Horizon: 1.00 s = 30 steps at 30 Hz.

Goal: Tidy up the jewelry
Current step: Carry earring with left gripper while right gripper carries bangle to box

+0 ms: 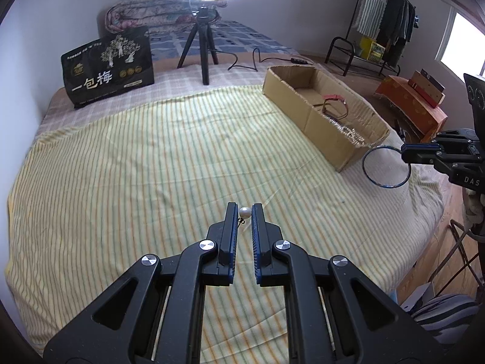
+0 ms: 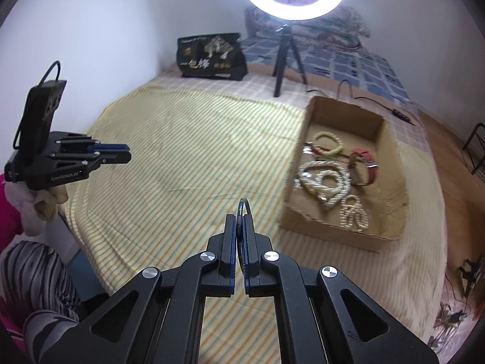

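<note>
My left gripper (image 1: 245, 210) is partly open with a white pearl earring (image 1: 244, 212) between its fingertips; the pearl touches neither pad clearly, and its small hook hangs by the left finger. It hovers over the striped sheet (image 1: 151, 166). My right gripper (image 2: 241, 217) is shut on a dark blue bangle (image 2: 244, 206), held edge-on; in the left wrist view the bangle (image 1: 386, 166) hangs beside the near corner of the cardboard box (image 1: 306, 115). The box (image 2: 318, 227) holds several bead bracelets, pearl strands (image 2: 324, 182) and a red strap (image 2: 363, 163).
A black snack bag (image 1: 109, 66) stands at the back left. A ring light on a tripod (image 1: 200, 45) stands behind the sheet with a cable beside it. A folded quilt, a clothes rack (image 1: 385, 21) and an orange box (image 1: 412, 103) lie beyond the bed.
</note>
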Available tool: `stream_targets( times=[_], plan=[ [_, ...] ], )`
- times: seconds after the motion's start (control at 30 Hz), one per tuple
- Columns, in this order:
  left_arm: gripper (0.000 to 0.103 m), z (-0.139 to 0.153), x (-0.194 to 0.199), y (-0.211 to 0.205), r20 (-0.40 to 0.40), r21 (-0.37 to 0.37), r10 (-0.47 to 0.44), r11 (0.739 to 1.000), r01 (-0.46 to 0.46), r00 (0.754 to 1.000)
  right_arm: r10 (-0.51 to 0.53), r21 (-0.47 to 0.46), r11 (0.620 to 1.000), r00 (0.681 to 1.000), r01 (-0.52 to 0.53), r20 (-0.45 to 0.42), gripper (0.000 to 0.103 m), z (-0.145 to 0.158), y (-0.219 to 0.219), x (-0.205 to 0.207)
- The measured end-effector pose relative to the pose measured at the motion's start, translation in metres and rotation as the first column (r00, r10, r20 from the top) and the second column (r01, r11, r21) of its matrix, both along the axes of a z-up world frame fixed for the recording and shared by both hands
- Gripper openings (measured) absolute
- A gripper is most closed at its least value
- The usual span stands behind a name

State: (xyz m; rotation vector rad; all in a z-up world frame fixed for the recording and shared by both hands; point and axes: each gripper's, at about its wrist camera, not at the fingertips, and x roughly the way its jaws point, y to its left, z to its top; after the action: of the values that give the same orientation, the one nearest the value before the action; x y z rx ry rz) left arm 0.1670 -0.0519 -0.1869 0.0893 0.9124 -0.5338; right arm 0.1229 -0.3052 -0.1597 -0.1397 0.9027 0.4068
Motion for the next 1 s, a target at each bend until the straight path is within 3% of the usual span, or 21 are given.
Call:
stream_targets(
  times=[0.47,1.0],
  plan=[
    [0.007,0.020,0.018,-0.056,0.028,-0.030,-0.077,0.997,0.078,0.997,-0.113,-0.001,0.994,0.991,0.114,0.072,0.002,0.030,-0.060,0.007],
    [0.007,0.033,0.038,-0.144,0.060,-0.040,-0.202,0.978,0.205,0.978,-0.145,-0.005,0.989,0.981,0.147,0.128,0.002,0.044,-0.092,0.062]
  ],
)
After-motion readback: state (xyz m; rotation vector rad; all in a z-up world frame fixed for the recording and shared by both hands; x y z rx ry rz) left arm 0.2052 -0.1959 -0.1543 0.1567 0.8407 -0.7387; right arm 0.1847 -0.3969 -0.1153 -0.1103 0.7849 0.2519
